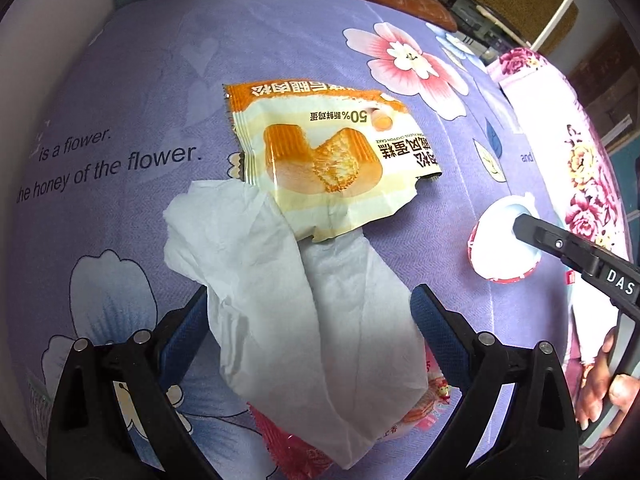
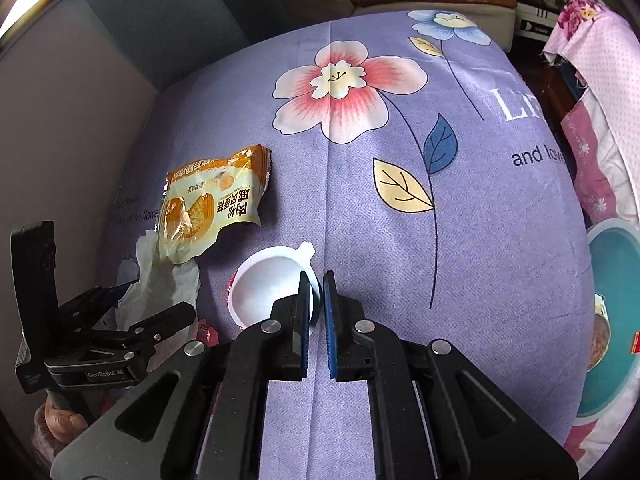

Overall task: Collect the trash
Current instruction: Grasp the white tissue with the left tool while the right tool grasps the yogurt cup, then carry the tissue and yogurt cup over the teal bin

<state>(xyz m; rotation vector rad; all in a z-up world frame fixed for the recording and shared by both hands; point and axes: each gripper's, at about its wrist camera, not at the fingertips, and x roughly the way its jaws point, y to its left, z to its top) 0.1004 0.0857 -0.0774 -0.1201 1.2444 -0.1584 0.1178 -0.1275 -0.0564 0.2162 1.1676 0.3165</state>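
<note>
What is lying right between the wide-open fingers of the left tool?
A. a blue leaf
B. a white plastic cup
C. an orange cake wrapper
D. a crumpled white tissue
D: in the left wrist view, the crumpled white tissue lies between the spread fingers; the orange cake wrapper sits farther off.

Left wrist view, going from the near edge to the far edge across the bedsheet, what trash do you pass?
Red wrapper → white tissue → orange cake wrapper.
</note>
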